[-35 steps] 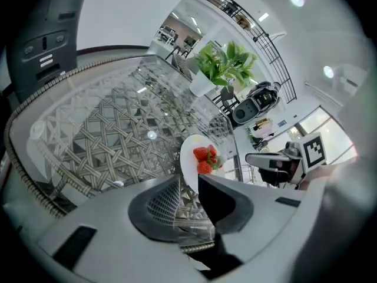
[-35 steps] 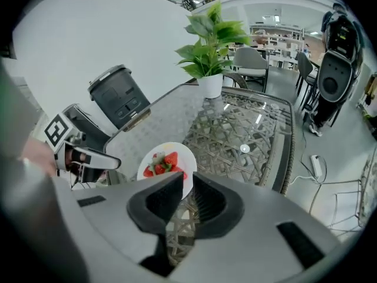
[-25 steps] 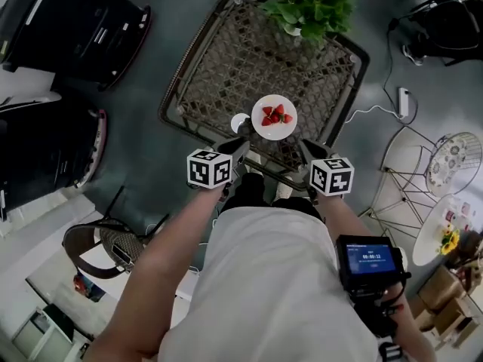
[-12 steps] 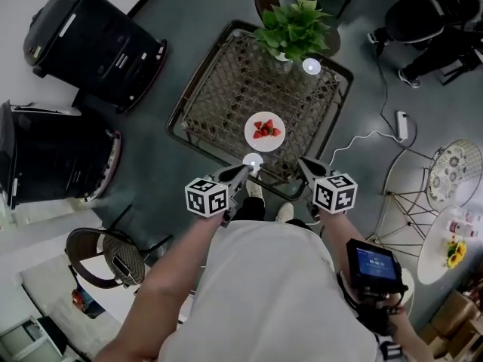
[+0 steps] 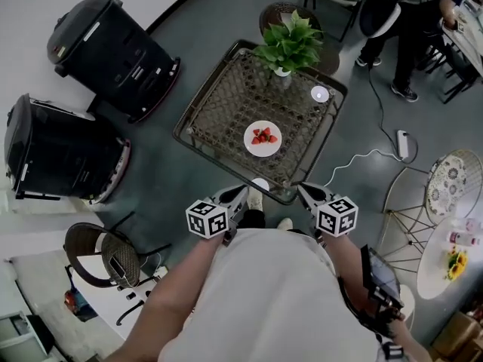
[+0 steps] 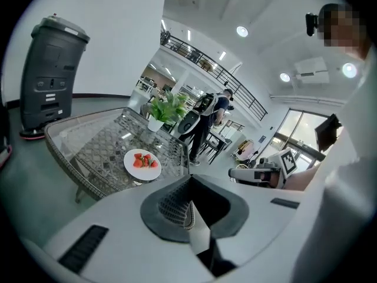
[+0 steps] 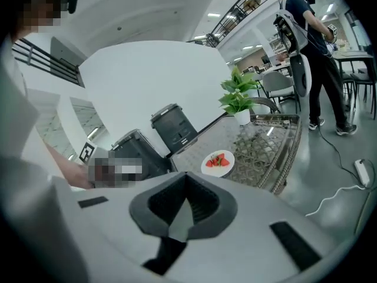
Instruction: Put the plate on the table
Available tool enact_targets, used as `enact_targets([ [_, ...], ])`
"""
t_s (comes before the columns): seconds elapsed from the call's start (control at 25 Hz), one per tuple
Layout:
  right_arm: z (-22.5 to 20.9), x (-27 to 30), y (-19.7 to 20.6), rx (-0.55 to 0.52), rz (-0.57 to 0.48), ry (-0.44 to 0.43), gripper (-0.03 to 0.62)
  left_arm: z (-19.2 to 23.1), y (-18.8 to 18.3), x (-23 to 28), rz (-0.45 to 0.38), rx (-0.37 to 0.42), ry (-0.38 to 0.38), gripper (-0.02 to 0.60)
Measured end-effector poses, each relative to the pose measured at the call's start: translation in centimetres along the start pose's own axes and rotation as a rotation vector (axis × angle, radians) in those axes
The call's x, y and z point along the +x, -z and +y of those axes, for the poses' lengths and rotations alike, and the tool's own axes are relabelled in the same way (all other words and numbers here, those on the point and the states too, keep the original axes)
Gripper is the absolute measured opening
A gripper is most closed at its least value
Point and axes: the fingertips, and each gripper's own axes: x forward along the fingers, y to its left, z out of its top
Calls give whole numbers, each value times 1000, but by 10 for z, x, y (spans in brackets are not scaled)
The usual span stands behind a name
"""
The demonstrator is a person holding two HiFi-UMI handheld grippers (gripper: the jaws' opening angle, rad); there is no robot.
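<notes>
- From the head view, a person in a pale shirt stands at the near edge of a low table (image 5: 219, 104) with a glass top over woven wicker.
- A white plate (image 5: 263, 138) sits flat on the table top, roughly at its centre. It holds a small heap of red strawberries (image 5: 263, 136).
- The left gripper (image 5: 235, 196) is held in front of the person's body, near the table's closest edge and well apart from the plate. In the left gripper view its jaws are pressed together with nothing between them.
- The right gripper (image 5: 305, 194) is held level with the left one, also short of the table edge and clear of the plate. In the right gripper view its jaws meet too, pinching nothing.
- Each gripper carries a cube with black and white square markers, facing up towards the head camera.
- A potted plant (image 5: 290, 44) with green leaves stands at the table's far edge, beyond the plate.
- Two large black machines (image 5: 113, 47) stand on the grey floor to the left of the table.
- A white cable (image 5: 361, 157) runs across the floor to the right of the table.
- Another person (image 5: 400, 10) stands in the far right corner, beside chairs.
</notes>
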Motion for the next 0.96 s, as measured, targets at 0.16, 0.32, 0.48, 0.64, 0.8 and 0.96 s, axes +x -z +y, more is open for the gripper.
enact_targets([
  [0.16, 10, -11, 1, -14, -9, -18, 3, -10, 4, -14, -26, 10, -13, 5],
  [0.32, 20, -19, 9, -21, -20, -52, 3, -25, 16, -22, -37, 29, -17, 5],
  [0.48, 36, -33, 10, -30, -24, -70, 3, -46, 25, -30, -40, 36, -8, 5],
  [0.64, 42, -46, 15, -22, -22, -61, 3, -59, 36, -34, -19, 36, 6, 5],
  [0.8, 29, -43, 26, -5, -30, -65, 3, -54, 43, -24, -2, 50, 1, 5],
  [0.96, 20, -36, 24, -2, -29, -66, 3, -52, 40, -14, -1, 64, 6, 5],
])
